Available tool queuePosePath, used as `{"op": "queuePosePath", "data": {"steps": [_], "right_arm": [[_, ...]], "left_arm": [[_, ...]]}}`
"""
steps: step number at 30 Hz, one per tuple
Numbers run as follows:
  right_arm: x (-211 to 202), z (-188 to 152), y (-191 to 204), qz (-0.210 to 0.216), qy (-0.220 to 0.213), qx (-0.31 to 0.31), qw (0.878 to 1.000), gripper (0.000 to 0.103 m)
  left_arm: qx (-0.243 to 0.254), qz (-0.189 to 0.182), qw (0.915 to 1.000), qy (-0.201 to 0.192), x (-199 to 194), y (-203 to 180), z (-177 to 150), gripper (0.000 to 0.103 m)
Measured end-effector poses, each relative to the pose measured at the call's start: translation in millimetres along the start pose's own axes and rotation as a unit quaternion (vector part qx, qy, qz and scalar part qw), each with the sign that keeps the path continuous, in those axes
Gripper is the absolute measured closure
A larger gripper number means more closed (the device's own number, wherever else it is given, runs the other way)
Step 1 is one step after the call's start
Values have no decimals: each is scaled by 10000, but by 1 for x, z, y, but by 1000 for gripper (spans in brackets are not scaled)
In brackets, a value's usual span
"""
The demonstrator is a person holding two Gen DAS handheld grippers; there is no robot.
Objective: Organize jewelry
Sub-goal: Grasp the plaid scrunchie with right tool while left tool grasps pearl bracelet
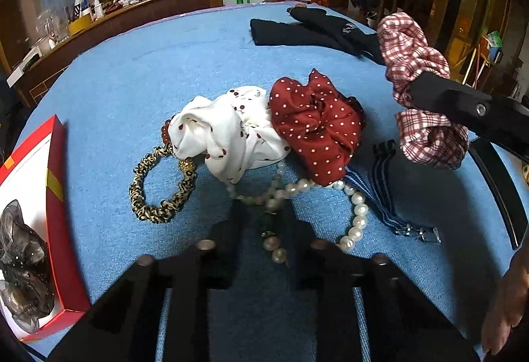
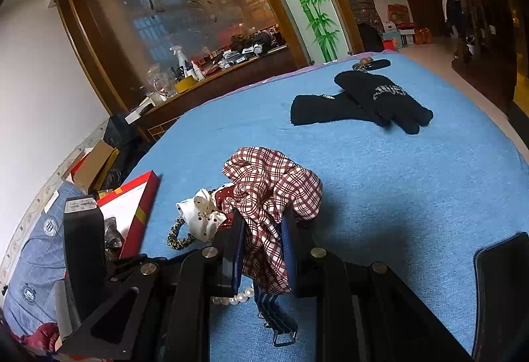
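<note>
While the right tool [image 2: 263,249] clamps the plaid scrunchie [image 2: 271,193], the left tool [image 1: 269,223] pinches pearls [image 1: 358,210].

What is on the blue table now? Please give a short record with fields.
surface: blue cloth
right claw: shut on plaid scrunchie, lifted off the cloth
left claw: shut on pearl strand
pile: white cherry scrunchie, red dotted scrunchie, leopard hair tie
box: red box at left, dark sheer item inside
far side: black gloves

Black gloves [image 2: 360,104] on the blue tablecloth [image 2: 413,183]; spray bottle [image 2: 179,56] on the wooden counter [image 2: 231,74] behind.
</note>
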State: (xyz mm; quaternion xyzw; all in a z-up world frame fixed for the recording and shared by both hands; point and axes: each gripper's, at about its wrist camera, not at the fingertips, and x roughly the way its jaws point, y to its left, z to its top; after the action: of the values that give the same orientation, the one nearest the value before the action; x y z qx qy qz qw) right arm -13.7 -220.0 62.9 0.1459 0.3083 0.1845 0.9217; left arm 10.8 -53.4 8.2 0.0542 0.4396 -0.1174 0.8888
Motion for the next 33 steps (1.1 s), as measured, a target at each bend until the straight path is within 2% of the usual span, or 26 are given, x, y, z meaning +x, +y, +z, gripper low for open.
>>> {"op": "queuePosePath", "data": {"steps": [13, 22, 29, 33], "right_arm": [[-1, 0, -1, 7, -35, 12, 10000, 81], [-7, -2, 8, 139, -160, -190, 9996, 81], [-11, -3, 19, 288, -268, -434, 9983, 81], [-6, -13, 25, 380, 199, -156, 9990, 80]], "left_arm": [[-34, -153, 9999, 64, -20, 4, -14, 92], [-200, -125, 9993, -290, -55, 21, -16, 92], [-431, 116, 9976, -528, -77, 44, -17, 92], [-496, 227, 9977, -413, -83, 54, -23, 92]]}}
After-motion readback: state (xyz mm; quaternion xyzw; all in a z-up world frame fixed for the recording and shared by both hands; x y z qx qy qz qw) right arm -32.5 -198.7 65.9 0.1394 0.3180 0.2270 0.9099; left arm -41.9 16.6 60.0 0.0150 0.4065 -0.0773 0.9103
